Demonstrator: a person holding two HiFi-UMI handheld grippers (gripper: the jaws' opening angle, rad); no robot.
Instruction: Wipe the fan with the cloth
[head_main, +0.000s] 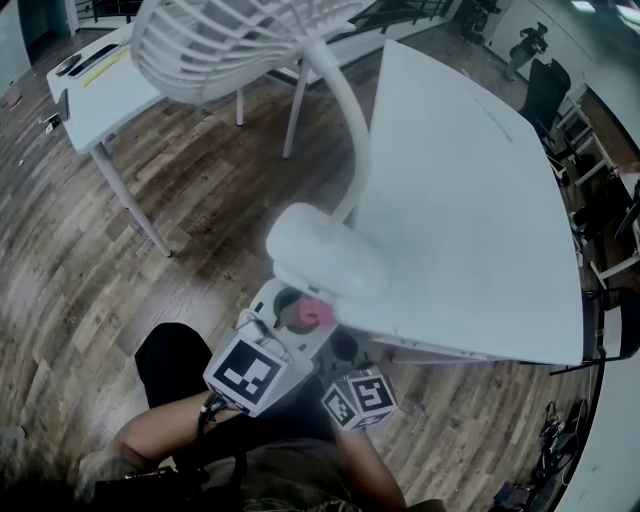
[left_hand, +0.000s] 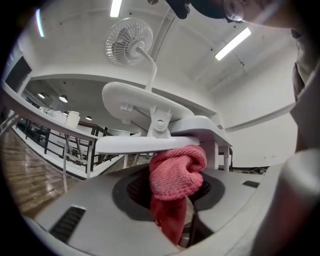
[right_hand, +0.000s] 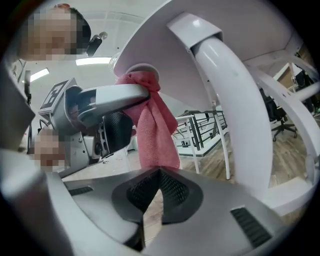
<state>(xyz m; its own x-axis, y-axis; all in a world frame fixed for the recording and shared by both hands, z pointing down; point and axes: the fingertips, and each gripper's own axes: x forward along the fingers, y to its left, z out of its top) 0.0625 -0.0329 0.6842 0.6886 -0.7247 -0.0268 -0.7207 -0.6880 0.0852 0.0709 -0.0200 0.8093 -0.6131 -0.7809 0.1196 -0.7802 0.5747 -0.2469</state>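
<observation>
Head view with both gripper views: pink cloth applied to the clamp base of a clip-on fan at the edge of the bench.
The left claw gripped the cloth in a bunched wad, whose top appeared to touch the white underside of the clamp; a loose tail hung below. The right claw was closed on nothing, just beside the left. The gooseneck rose to the fan head, well apart from the cloth and judged not yet wiped. To do this step well, the wad probably needed firm, even contact drawn along the clamp's contours. The tail had to be kept from snagging, and the free claw held ready to steady the neck.
</observation>
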